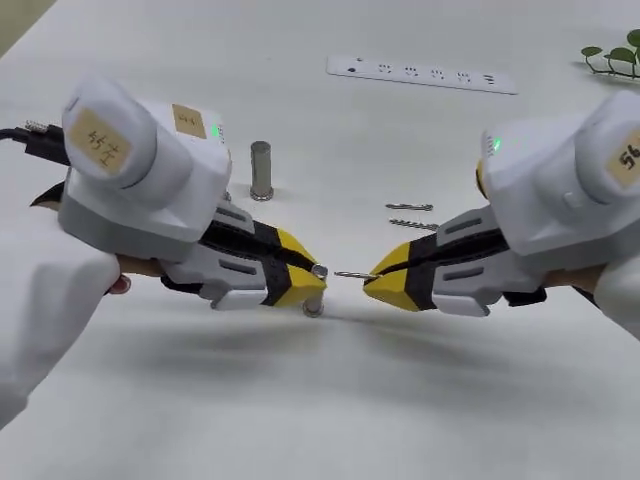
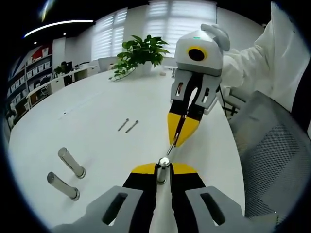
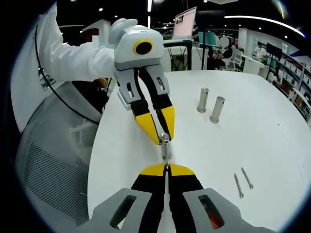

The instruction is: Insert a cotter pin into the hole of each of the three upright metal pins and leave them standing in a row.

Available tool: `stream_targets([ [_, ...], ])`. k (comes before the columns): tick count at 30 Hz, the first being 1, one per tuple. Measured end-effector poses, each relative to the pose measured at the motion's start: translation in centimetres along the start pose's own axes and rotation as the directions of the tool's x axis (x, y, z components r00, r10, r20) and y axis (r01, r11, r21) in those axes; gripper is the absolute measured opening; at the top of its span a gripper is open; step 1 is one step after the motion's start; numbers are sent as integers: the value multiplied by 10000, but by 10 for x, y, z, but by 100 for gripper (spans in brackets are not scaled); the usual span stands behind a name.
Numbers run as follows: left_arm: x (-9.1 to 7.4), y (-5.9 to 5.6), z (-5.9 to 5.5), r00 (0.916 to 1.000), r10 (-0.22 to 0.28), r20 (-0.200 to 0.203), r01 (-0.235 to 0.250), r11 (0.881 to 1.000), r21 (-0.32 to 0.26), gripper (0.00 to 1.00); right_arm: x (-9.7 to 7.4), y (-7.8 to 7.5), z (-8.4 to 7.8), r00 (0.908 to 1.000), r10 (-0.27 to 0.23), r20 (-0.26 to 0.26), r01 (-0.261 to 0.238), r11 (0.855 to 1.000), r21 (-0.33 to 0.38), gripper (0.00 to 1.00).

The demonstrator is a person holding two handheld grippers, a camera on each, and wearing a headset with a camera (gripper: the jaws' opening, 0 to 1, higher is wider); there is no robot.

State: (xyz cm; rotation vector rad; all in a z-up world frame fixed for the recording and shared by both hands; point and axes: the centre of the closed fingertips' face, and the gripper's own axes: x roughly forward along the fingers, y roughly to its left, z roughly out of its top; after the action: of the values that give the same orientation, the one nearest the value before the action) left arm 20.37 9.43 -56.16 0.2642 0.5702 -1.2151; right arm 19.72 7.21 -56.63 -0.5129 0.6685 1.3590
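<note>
three metal pins [image 2: 71,162], three cotter pins [image 2: 123,124]

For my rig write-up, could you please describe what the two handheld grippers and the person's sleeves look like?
Both the left gripper and right gripper have bulky white-and-grey housings, black jaws with yellow tips, a green light and a tan handwritten sticker. A black cable leaves the left one. The person wears white sleeves.

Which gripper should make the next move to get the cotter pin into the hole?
Right. The right gripper is shut on a cotter pin whose tip points at the metal pin, which the left gripper clamps upright.
</note>
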Motion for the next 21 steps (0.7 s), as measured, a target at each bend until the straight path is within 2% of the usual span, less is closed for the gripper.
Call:
stream_targets([
  [5,1,0,0,10000,-59,-23,60,9999,106,6,2,0,1,10000,16,-10,-16,9999,-128,0],
  [8,1,2,0,9999,69,-120,-64,9992,398,6,4,0,2,10000,93,-33,-94,9997,-218,0],
  [21,-2,0,-1,9998,-118,-183,130,9977,663,6,8,-2,5,9998,209,-13,-210,9988,-439,0],
])
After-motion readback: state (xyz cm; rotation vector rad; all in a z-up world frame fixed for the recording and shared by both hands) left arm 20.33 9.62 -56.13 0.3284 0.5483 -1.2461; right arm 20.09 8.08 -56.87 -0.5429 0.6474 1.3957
